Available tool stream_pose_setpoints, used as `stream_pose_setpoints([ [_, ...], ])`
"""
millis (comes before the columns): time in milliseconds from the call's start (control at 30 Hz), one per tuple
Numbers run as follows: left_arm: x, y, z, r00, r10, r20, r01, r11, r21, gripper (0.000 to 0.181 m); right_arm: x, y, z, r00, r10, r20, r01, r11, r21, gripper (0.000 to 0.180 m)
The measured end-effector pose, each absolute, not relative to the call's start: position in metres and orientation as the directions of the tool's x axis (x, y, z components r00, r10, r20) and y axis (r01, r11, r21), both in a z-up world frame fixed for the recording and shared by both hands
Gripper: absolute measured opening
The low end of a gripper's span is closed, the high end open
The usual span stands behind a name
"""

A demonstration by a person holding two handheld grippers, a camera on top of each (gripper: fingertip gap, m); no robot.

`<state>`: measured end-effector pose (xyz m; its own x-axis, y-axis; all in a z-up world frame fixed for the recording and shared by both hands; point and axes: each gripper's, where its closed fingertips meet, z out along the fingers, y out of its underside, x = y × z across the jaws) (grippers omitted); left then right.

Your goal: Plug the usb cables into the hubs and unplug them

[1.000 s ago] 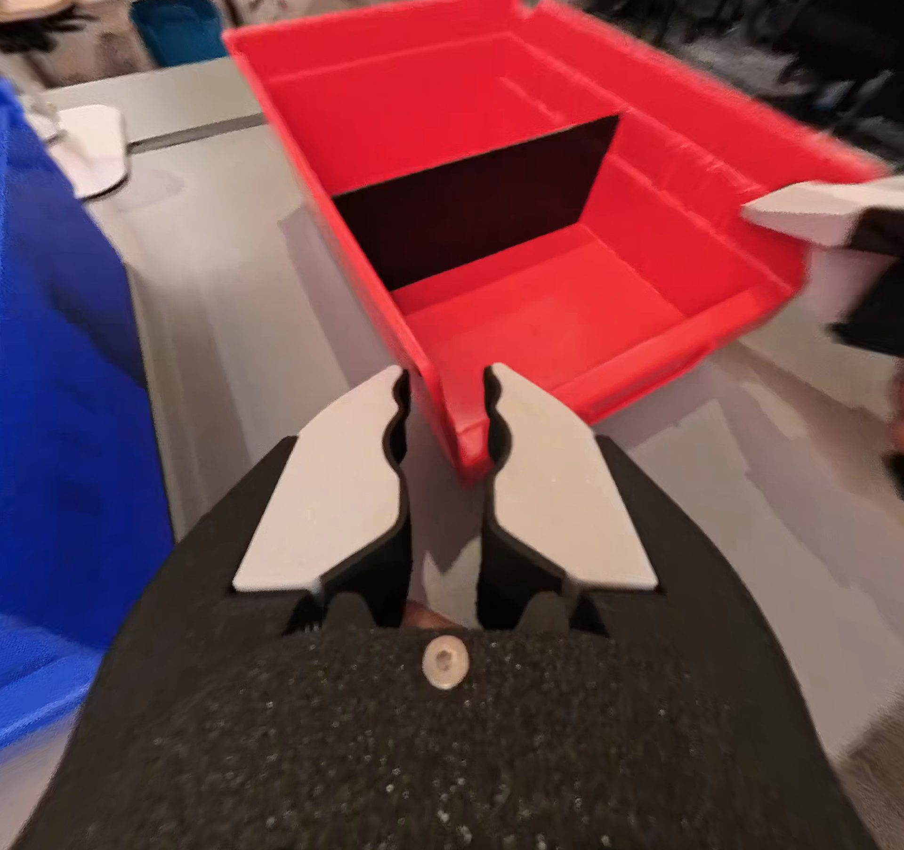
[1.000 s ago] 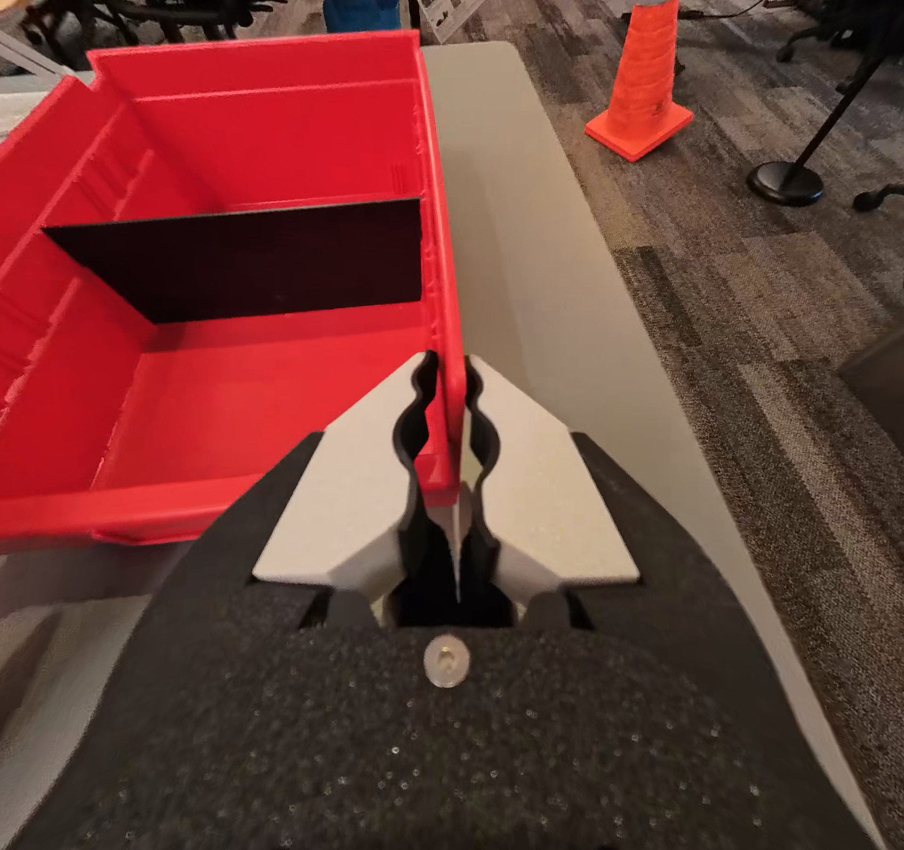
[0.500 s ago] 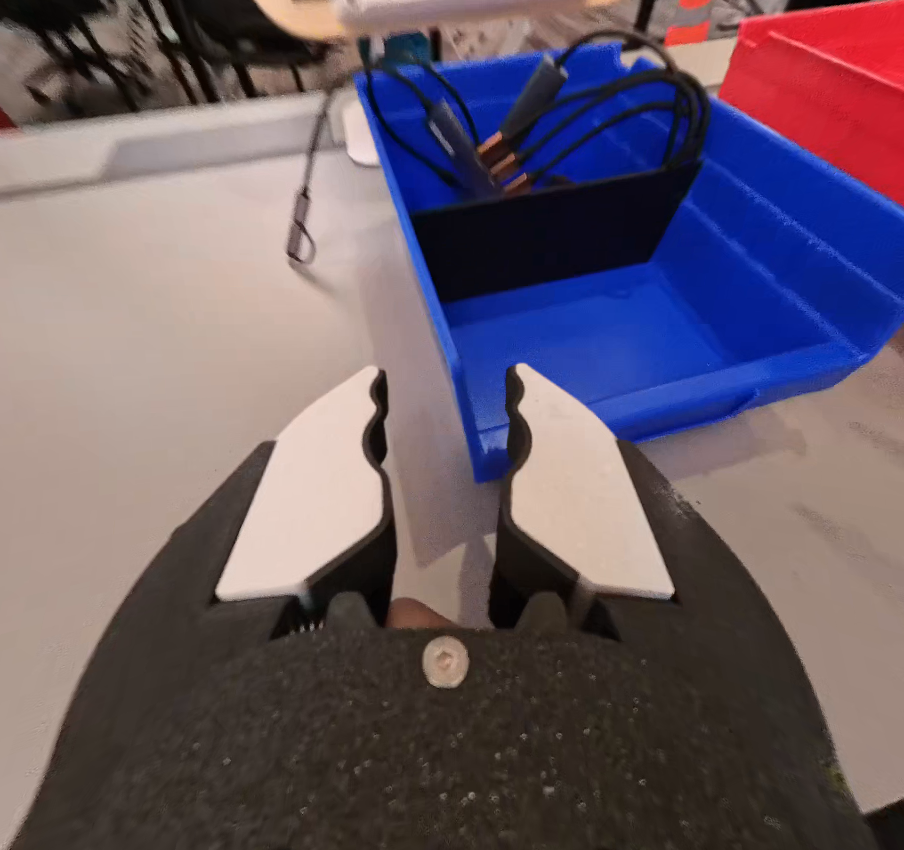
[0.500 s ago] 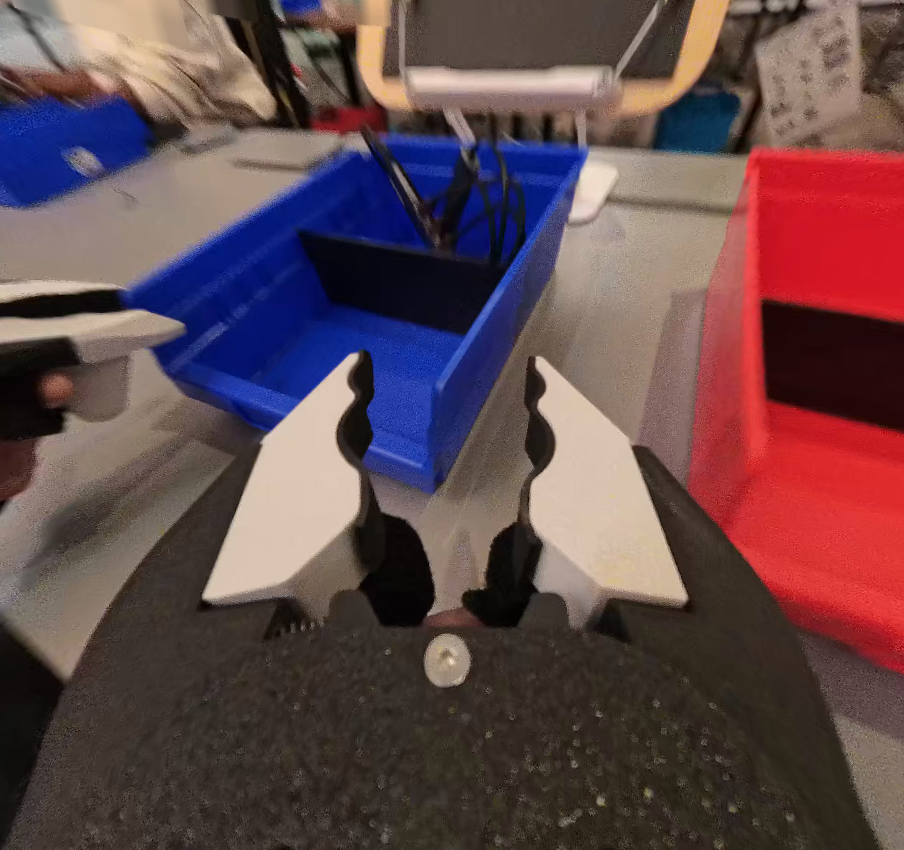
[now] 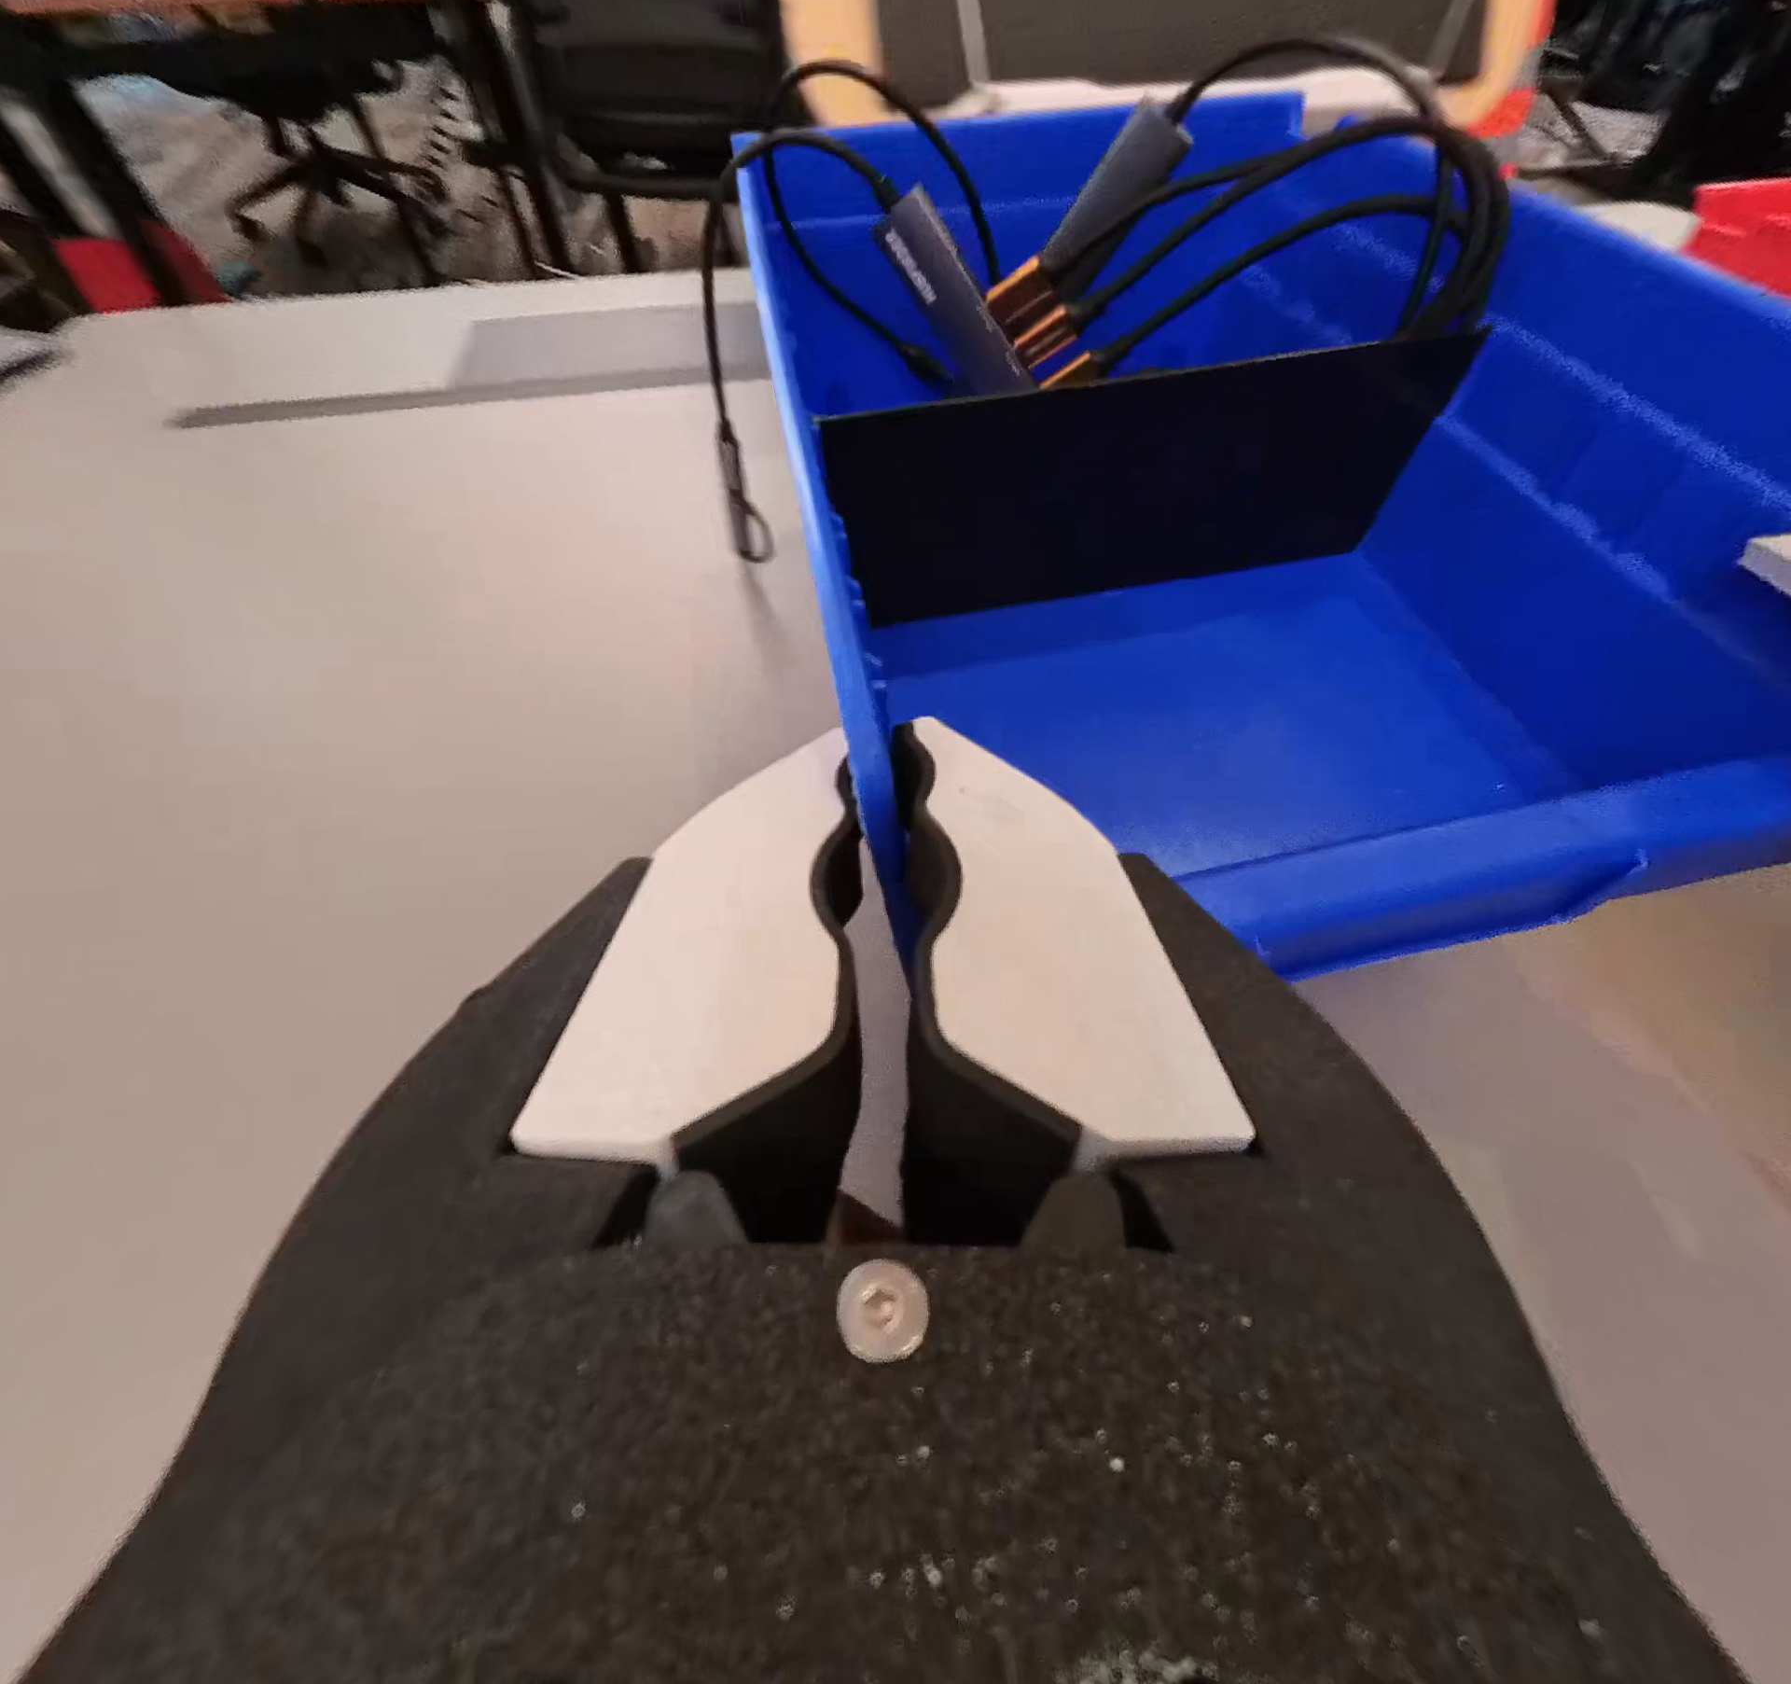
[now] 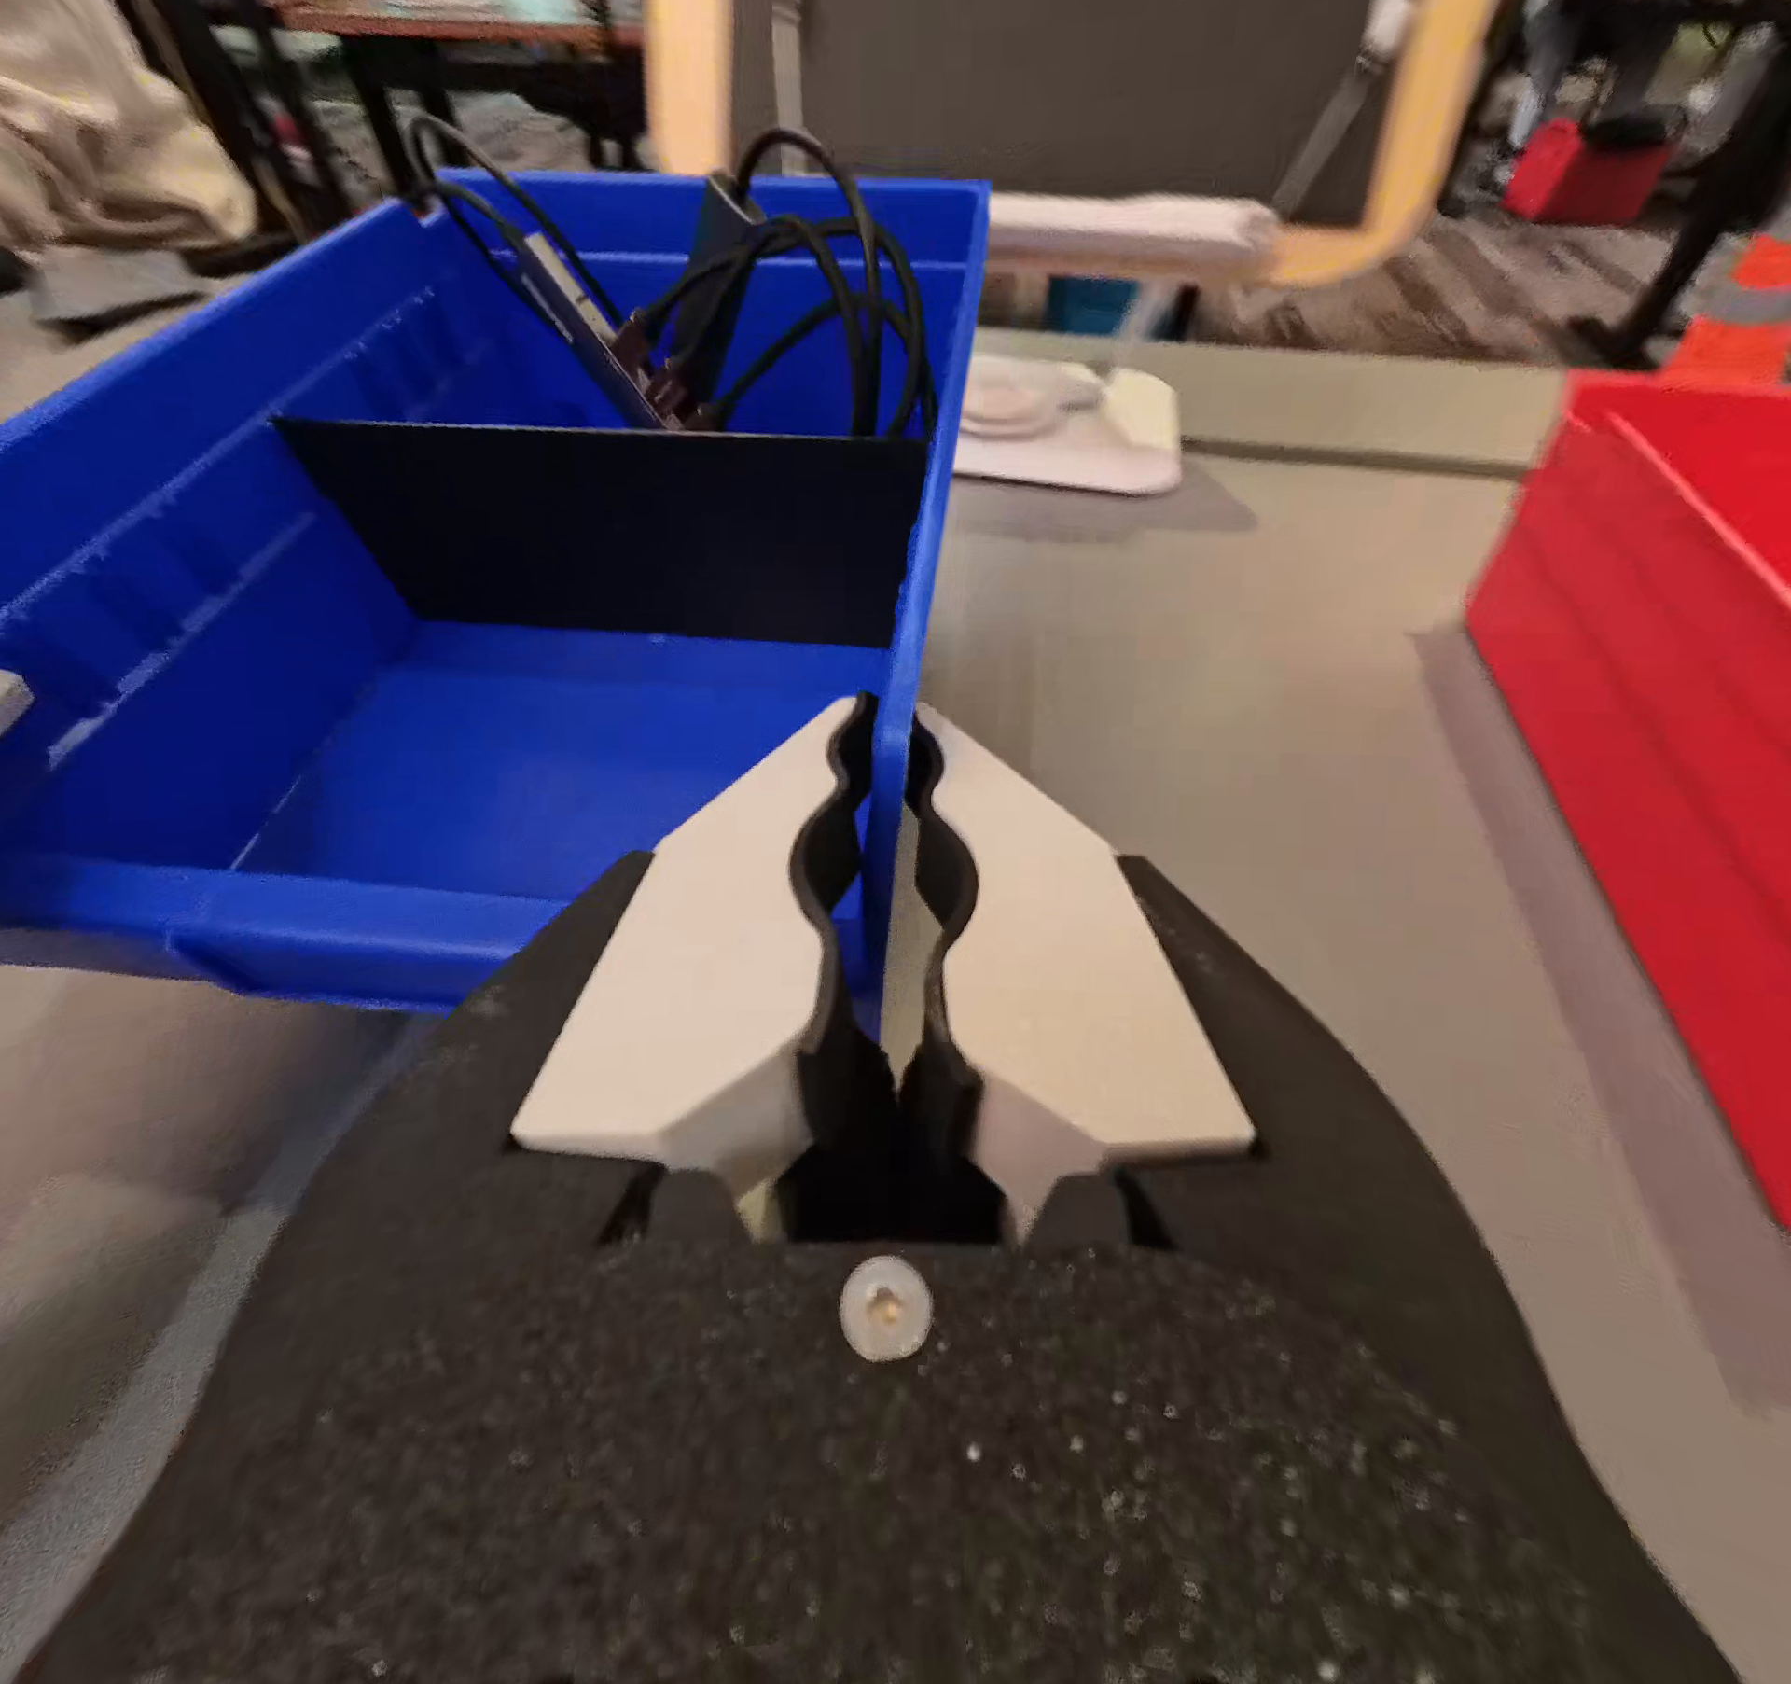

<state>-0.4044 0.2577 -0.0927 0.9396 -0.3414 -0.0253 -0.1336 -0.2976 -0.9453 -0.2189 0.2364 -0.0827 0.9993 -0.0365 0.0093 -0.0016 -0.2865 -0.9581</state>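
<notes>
A blue bin (image 5: 1260, 765) stands on the grey table, split by a black divider (image 5: 1115, 484). Behind the divider lie two dark grey USB hubs (image 5: 930, 280) with black cables (image 5: 1357, 213) plugged in by copper-coloured plugs (image 5: 1037, 319). My left gripper (image 5: 877, 746) is shut on the bin's left wall near the front corner. My right gripper (image 6: 887, 717) is shut on the bin's right wall (image 6: 892, 814) near the front. The hubs (image 6: 581, 329) and cables (image 6: 853, 300) also show in the right wrist view. The bin's near compartment holds nothing.
A red bin (image 6: 1648, 649) stands to the right of the blue one. One cable end (image 5: 741, 494) hangs outside the blue bin's left wall onto the table (image 5: 339, 668). A white object (image 6: 1066, 445) lies behind the bins. Chairs and desks stand beyond the table. The left gripper's tips are roughly 20 cm from the right gripper's.
Both grippers let go of the red bin's walls, swung left to the blue bin with jaws open, and have closed on its two side walls.
</notes>
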Motion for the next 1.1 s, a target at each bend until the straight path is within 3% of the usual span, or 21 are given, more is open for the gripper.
stream_pose_setpoints([
  [200,-0.534,0.276,-0.093,0.963,-0.261,-0.067,-0.142,-0.280,-0.949,0.003,-0.345,0.269,-0.098,0.994,0.095,0.054,0.080,-0.295,-0.952,0.004],
  [467,-0.574,0.295,-0.129,0.961,-0.275,0.018,-0.081,-0.343,-0.936,0.004,-0.382,0.279,-0.130,0.982,0.171,0.080,0.131,-0.314,-0.940,0.006],
  [600,-0.575,0.292,-0.125,0.970,-0.239,0.052,-0.039,-0.363,-0.931,0.005,-0.383,0.257,-0.120,0.939,0.343,0.030,0.141,-0.303,-0.942,0.019],
  [700,-0.574,0.280,-0.098,0.974,-0.216,0.068,0.003,-0.288,-0.958,0.024,-0.373,0.219,-0.109,0.841,0.541,0.018,0.199,-0.279,-0.939,0.025],
  [767,-0.573,0.268,-0.060,0.972,-0.201,0.120,0.090,-0.150,-0.985,0.031,-0.347,0.194,-0.101,0.793,0.610,0.006,0.213,-0.267,-0.940,0.027],
  [867,-0.565,0.242,-0.017,0.961,-0.207,0.184,0.199,0.054,-0.979,0.026,-0.272,0.173,-0.091,0.815,0.580,0.010,0.186,-0.243,-0.952,0.029],
  [1100,-0.489,0.219,-0.087,0.939,-0.251,0.236,0.157,-0.299,-0.941,0.026,-0.016,0.130,-0.093,0.991,0.132,0.035,0.060,-0.190,-0.980,0.031],
])
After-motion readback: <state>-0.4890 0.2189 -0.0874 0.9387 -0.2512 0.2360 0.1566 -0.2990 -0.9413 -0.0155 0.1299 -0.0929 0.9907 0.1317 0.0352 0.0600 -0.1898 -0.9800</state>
